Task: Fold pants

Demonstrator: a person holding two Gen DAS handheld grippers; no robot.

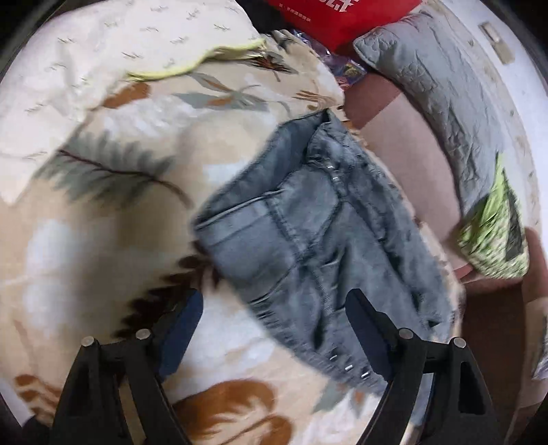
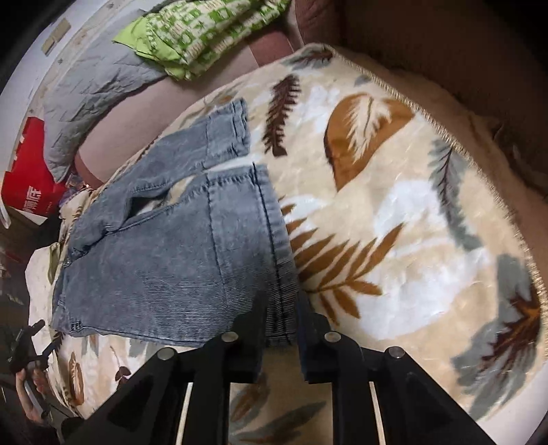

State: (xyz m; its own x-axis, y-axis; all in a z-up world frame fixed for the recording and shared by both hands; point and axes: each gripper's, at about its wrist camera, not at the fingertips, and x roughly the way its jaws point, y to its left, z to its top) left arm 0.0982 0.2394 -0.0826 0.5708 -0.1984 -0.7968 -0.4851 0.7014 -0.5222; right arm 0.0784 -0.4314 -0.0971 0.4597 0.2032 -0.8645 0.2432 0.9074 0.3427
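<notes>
Grey-blue denim pants (image 1: 308, 239) lie on a leaf-patterned blanket (image 1: 102, 239). In the left wrist view my left gripper (image 1: 274, 328) is open, its right finger over the waist end of the pants and its left finger over bare blanket. In the right wrist view the pants (image 2: 164, 267) lie with both leg hems toward the blanket's middle. My right gripper (image 2: 281, 318) is shut on the hem corner of the near leg. The left gripper (image 2: 27, 342) and the hand holding it show at the far left.
A grey quilted pillow (image 1: 438, 99) and a green patterned cloth (image 1: 493, 232) lie beside the blanket on a pinkish sheet (image 1: 404, 143). A red box (image 1: 339, 17) stands beyond them. A white patterned cover (image 1: 85, 61) lies past the blanket. The blanket's fringed edge (image 2: 496, 191) runs at right.
</notes>
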